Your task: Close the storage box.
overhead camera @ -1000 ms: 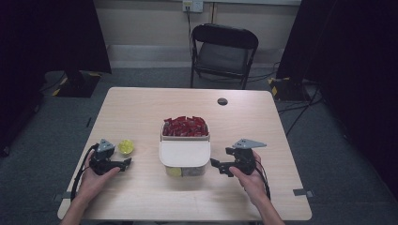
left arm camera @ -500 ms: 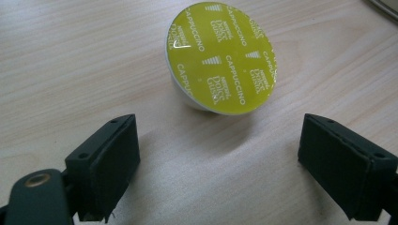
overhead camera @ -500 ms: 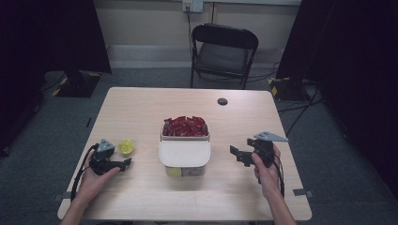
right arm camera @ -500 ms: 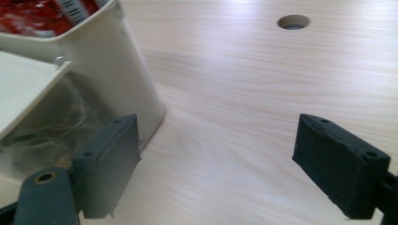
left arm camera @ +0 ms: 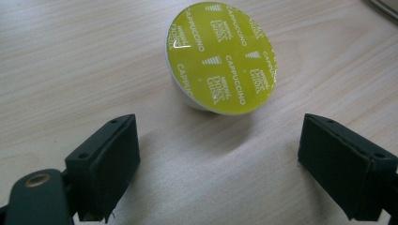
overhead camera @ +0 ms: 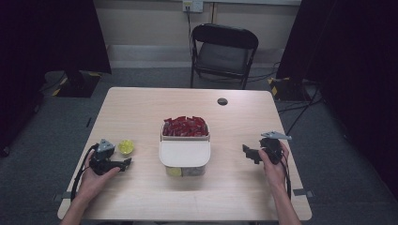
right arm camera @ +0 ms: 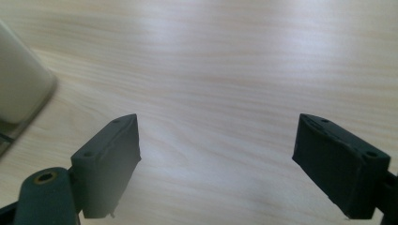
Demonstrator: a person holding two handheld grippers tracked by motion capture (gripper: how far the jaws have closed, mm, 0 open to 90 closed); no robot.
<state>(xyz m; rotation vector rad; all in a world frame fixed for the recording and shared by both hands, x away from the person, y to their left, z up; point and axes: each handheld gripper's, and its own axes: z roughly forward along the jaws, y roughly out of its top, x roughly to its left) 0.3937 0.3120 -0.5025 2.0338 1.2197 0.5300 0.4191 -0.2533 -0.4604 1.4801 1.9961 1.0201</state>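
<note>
Left gripper (overhead camera: 123,163) at near left, jaws spread, empty; yellow capsule (overhead camera: 125,146) on the table (overhead camera: 141,112) just beyond. White box (overhead camera: 184,157) at centre. Right gripper (overhead camera: 248,152) near right, spread, over bare wood.

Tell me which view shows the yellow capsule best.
The left gripper view: the capsule lies close ahead of the open fingers, tilted on its side, its yellow CAPPUCCINO lid readable. The high view shows it as a small yellow spot beside the left gripper. The right gripper view looks at bare table.
</note>
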